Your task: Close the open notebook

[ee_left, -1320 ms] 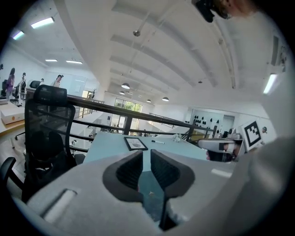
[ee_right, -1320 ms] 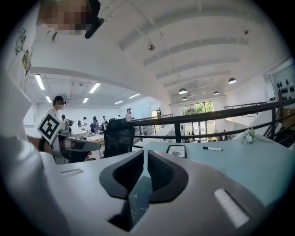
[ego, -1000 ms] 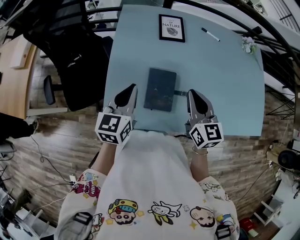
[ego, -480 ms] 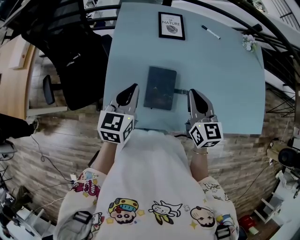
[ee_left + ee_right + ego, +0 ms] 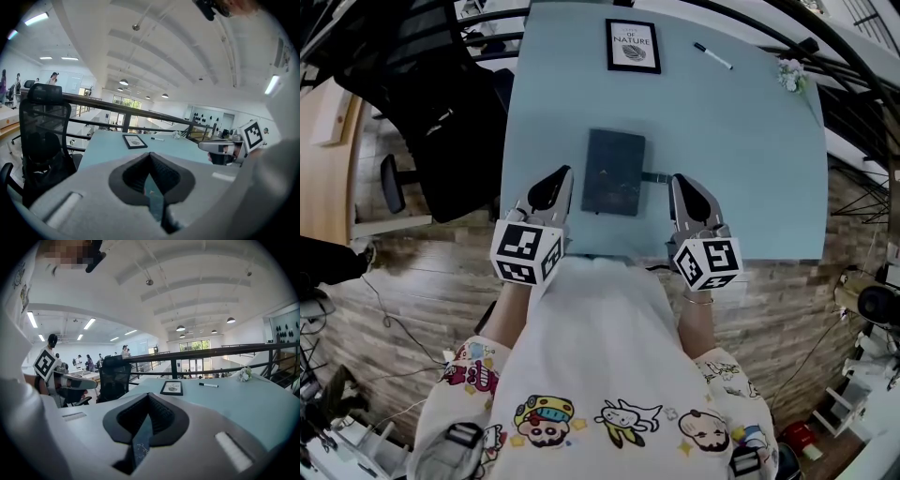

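The notebook (image 5: 614, 172) lies closed, dark cover up, on the light blue table (image 5: 741, 159) just ahead of the person. A short dark strap (image 5: 657, 177) sticks out from its right edge. My left gripper (image 5: 562, 174) rests beside its left edge and my right gripper (image 5: 677, 181) beside its right edge, both apart from it. The jaws of each are shut with nothing held. In the left gripper view the left gripper (image 5: 150, 155) points across the table, with my right gripper to its right. In the right gripper view the right gripper (image 5: 149, 397) points the same way.
A framed print (image 5: 632, 45) lies at the far side of the table, with a pen (image 5: 712, 56) to its right and a small white flower (image 5: 791, 77) at the far right corner. A black office chair (image 5: 431, 103) stands left of the table. Railings (image 5: 211, 352) run behind.
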Tool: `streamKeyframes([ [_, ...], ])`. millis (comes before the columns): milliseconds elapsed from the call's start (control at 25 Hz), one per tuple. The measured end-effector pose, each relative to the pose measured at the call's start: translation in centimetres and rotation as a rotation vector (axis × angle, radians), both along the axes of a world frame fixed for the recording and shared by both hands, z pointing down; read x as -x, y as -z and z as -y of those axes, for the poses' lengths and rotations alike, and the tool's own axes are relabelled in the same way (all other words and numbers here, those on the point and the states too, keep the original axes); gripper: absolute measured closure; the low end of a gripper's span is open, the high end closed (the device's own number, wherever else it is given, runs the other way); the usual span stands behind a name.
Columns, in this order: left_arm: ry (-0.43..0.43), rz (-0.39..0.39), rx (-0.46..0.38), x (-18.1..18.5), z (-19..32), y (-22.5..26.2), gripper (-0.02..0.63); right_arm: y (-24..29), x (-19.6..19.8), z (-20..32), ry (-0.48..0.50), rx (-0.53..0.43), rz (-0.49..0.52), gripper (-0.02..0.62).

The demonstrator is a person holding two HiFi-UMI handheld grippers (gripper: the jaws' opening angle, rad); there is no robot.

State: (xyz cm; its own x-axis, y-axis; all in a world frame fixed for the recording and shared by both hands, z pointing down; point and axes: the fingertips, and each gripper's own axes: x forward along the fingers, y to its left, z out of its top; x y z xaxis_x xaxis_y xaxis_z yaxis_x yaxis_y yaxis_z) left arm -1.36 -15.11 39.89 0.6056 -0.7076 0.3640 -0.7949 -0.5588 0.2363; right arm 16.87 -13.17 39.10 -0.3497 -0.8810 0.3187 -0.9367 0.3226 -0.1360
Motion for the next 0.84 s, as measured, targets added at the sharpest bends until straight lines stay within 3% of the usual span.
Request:
streamKeyframes([
  [840, 0.027, -0.040, 0.027, 0.18, -0.57, -0.36, 0.609, -0.74, -0.19, -0.36, 0.007, 0.023, 0.000, 0.588],
])
